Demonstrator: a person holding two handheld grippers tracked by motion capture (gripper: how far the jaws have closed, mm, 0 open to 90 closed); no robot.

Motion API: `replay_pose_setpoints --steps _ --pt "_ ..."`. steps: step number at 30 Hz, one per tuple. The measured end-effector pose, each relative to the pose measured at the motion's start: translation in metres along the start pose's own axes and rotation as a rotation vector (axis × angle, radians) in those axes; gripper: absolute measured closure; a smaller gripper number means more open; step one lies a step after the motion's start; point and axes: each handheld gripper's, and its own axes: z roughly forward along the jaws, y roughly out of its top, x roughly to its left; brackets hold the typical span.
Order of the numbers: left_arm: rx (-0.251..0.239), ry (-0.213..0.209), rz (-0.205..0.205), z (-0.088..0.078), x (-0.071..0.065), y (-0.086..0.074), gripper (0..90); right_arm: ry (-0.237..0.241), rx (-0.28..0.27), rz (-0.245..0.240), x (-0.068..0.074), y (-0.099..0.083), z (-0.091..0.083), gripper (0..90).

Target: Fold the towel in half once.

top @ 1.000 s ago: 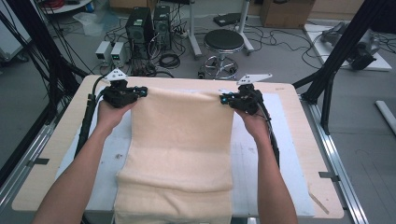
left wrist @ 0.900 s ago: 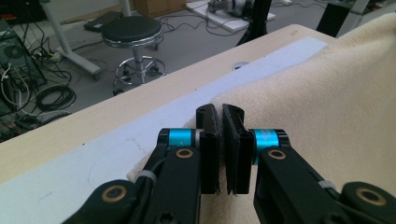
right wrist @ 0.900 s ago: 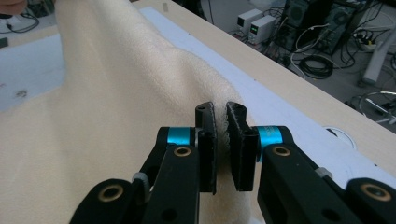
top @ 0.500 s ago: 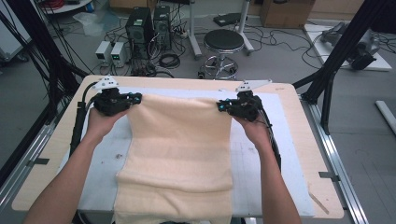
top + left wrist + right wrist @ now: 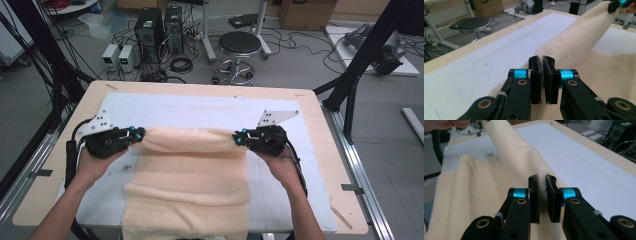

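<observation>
I have the left gripper (image 5: 141,134) and right gripper (image 5: 236,138) each clamped on a corner of the cream towel (image 5: 192,170), its edge lifted above the surface (image 5: 200,107).

Towel (image 5: 192,170) lies on mat (image 5: 200,107), which lies on table (image 5: 320,130). Towel's far edge sits abt mid-table, lifted into a fold over rest of towel; near edge hangs off table's near side. Left gripper (image 5: 136,135) at fold's left end, right gripper (image 5: 239,137) at fold's right end, each pinching a corner. Behind table: stool (image 5: 240,47) on floor, PC towers (image 5: 157,27) left of stool.
</observation>
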Motion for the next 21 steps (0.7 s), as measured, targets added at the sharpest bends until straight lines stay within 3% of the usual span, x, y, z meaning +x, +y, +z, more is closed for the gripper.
replay_pose_setpoints --steps 8,14,17,19,21 --pt "0.018 -0.045 0.026 -0.025 -0.04 -0.045 84.5 0.054 0.009 -0.02 0.05 -0.038 -0.01 82.4" --pt "0.093 -0.094 0.067 -0.039 -0.059 -0.066 84.0 0.076 0.073 -0.058 0.08 -0.065 -0.007 80.3" --pt "0.127 -0.129 0.068 -0.043 -0.063 -0.072 82.0 0.099 0.108 -0.056 0.089 -0.076 -0.007 72.5" --pt "0.131 -0.149 0.046 -0.047 -0.063 -0.075 73.0 0.103 0.136 -0.046 0.091 -0.082 -0.007 64.5" --pt "0.119 -0.159 0.024 -0.051 -0.061 -0.075 64.0 0.104 0.127 -0.031 0.091 -0.085 -0.009 56.9"
